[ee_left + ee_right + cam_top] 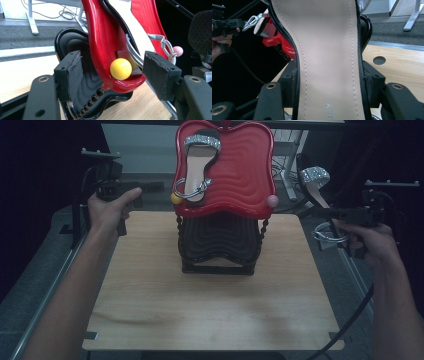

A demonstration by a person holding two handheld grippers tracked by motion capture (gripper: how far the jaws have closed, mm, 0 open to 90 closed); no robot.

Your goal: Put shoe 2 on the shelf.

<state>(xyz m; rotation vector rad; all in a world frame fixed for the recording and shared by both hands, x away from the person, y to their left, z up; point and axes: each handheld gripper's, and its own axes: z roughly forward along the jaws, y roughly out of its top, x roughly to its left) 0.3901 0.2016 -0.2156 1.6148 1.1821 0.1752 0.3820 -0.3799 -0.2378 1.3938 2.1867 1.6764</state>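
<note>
A red apple-shaped tray tops a two-tier stand, with a black tray below it. One tan sandal with a sparkly strap lies on the red tray. Off the table's right edge, my right gripper holds the matching sandal in the air. In the right gripper view its jaws press both edges of the tan insole. My left gripper hovers open beside the red tray's lower left corner. In the left gripper view its jaws frame the yellow ball without touching it.
The stand sits at the back middle of the wooden table. A yellow ball and a pink ball cap the red tray's lower corners. White desk legs and cables lie on the floor behind.
</note>
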